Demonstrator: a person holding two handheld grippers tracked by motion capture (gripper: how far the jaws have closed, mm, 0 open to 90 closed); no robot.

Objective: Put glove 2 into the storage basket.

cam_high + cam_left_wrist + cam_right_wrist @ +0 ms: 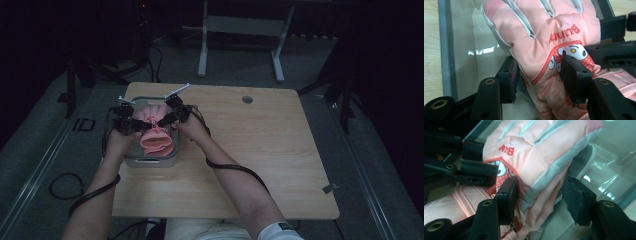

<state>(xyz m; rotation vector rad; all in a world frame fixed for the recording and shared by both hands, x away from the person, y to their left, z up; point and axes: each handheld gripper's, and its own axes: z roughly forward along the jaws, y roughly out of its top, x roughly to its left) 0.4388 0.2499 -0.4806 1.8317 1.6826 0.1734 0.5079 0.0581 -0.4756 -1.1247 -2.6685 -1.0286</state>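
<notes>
A pink padded glove (pixel 155 135) with grey trim and a cartoon patch lies in a grey bin (pixel 150 162) at the table's left. In the left gripper view the glove (pixel 544 30) fills the gap between the jaws, and my left gripper (pixel 540 77) is shut on it near the patch. My right gripper (pixel 539 200) grips the glove (pixel 536 152) at its grey-trimmed edge, one pad on the patch side and one at the outer side. In the high view the left gripper (pixel 137 125) and right gripper (pixel 162 121) meet over the glove's middle.
The bin's glossy floor and rim (pixel 445 50) surround the glove closely. The wooden table (pixel 260 150) stretches to the right, with a round cable hole (pixel 247 99) at the back. Cables trail off the front edge, and a metal frame (pixel 202 60) stands behind the table.
</notes>
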